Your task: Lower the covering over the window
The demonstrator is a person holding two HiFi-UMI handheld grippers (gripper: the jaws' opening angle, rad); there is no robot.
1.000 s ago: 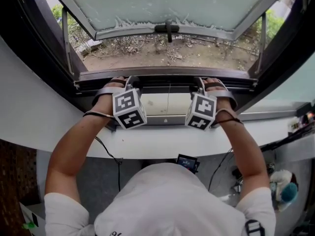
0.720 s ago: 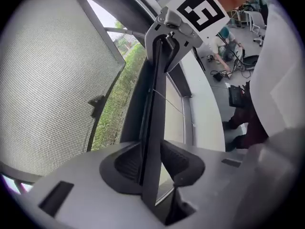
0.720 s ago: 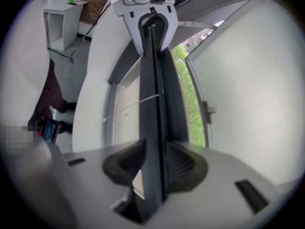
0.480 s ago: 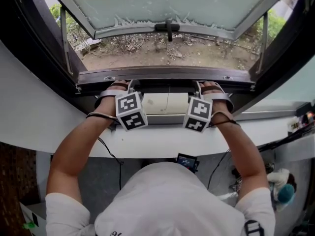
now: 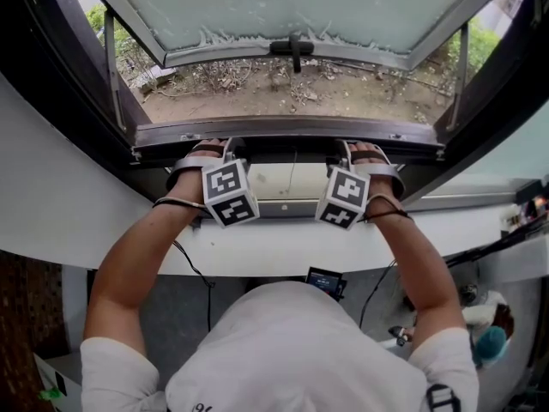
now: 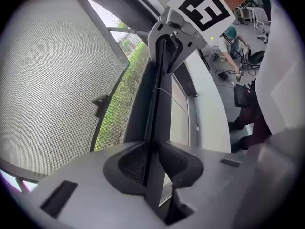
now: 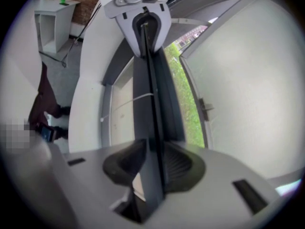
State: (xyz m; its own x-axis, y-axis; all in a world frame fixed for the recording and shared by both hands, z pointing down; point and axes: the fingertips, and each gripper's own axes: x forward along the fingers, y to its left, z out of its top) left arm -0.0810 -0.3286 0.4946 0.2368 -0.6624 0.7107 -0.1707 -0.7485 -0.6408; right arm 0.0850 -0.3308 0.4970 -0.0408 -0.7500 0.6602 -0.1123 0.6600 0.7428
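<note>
The covering's dark bottom bar [image 5: 292, 150] lies along the foot of the window, just above the sill. My left gripper [image 5: 228, 150] and right gripper [image 5: 343, 150] sit on it side by side, their fingertips hidden under the hands. In the left gripper view the bar [image 6: 155, 104] runs between the jaws of the left gripper [image 6: 153, 163], which have just been closing; a slit of light shows beside it. In the right gripper view the bar [image 7: 148, 104] passes between the jaws of the right gripper [image 7: 151, 163], which have just been opening, with a gap at one pad.
The frosted window sash [image 5: 292, 11] is pushed outward, with its dark handle [image 5: 292, 50] above bare ground [image 5: 283, 93]. A white sill [image 5: 283, 247] runs under the hands. A cream panel [image 5: 292, 181] sits between the marker cubes. Cables and clutter lie on the floor at right [image 5: 489, 316].
Both hands have stayed at the bar, the marker cubes shifting only slightly closer together. The head view shows no change in the jaws.
</note>
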